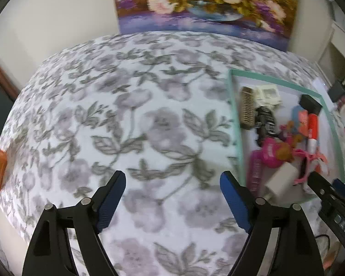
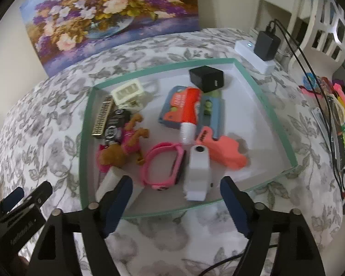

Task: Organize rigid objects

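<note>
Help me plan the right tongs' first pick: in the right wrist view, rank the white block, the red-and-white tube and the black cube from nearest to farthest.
1. White block, at the tray's near edge, just ahead of the right tongs.
2. Red-and-white tube, mid-tray.
3. Black cube, far right corner.

Floral-clothed table (image 2: 46,124), green-rimmed tray (image 2: 266,96), white power strip (image 2: 246,50), leaning flower painting (image 2: 108,11)

Soft indoor light — motion-blurred (fisheye-bent edges), shadows faint.
</note>
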The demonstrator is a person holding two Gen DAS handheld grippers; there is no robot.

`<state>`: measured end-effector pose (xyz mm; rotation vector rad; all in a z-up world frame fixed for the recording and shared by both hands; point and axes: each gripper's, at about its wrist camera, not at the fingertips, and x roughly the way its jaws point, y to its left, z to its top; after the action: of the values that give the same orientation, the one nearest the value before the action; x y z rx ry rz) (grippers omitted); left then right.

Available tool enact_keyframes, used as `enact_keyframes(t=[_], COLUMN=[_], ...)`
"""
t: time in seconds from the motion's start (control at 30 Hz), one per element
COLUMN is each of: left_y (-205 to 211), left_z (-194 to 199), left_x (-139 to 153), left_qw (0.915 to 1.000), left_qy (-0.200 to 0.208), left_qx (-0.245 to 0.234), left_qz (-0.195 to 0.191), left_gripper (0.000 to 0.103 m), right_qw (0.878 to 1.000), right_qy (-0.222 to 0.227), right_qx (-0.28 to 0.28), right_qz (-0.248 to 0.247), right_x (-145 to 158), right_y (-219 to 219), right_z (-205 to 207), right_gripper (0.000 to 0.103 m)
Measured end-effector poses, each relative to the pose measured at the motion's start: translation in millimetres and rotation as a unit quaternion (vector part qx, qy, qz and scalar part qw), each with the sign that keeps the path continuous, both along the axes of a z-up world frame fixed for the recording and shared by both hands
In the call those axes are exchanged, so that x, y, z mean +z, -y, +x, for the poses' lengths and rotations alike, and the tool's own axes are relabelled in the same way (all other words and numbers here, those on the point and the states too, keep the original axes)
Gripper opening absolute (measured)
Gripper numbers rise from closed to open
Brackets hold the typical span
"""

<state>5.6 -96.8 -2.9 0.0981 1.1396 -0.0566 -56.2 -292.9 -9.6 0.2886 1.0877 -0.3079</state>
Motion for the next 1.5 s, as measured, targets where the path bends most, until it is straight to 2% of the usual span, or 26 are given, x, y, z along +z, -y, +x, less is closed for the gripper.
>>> enact_keyframes(t=[0.03, 0.13, 0.57, 0.77, 1.5], left_y=[-3.3, -12.1, -24.1, -32.3, -33.4], left_z=[0.2, -1.7, -21.4, -25.0, -22.8], left_x=[-0.5, 0.4, 6.8, 11.1, 13.2], left_qw=[1.0, 0.9999, 1.0, 0.9999, 0.999], left_qy=[0.0, 0.004, 0.008, 0.008, 0.014], left_qx=[0.003, 0.012, 0.001, 0.012, 0.018], left_qz=[0.002, 0.002, 0.002, 0.0, 0.038], left_gripper=[0.096, 0.098, 0.099, 0.099, 0.099], right_qw=[1.0, 1.0, 1.0, 1.0, 0.999], right_qy=[0.001, 0.004, 0.014, 0.022, 0.035], right_qx=[0.002, 0.007, 0.016, 0.015, 0.024], right_qz=[0.0, -0.008, -0.018, -0.015, -0.02], right_x=[0.4, 2.0, 8.1, 12.3, 17.1], right_y=[-3.0, -11.2, -29.0, -31.8, -34.3], right_z=[-0.7, -3.4, -18.2, -23.2, -21.5], right_gripper=[0.091, 0.103, 0.103, 0.103, 0.103])
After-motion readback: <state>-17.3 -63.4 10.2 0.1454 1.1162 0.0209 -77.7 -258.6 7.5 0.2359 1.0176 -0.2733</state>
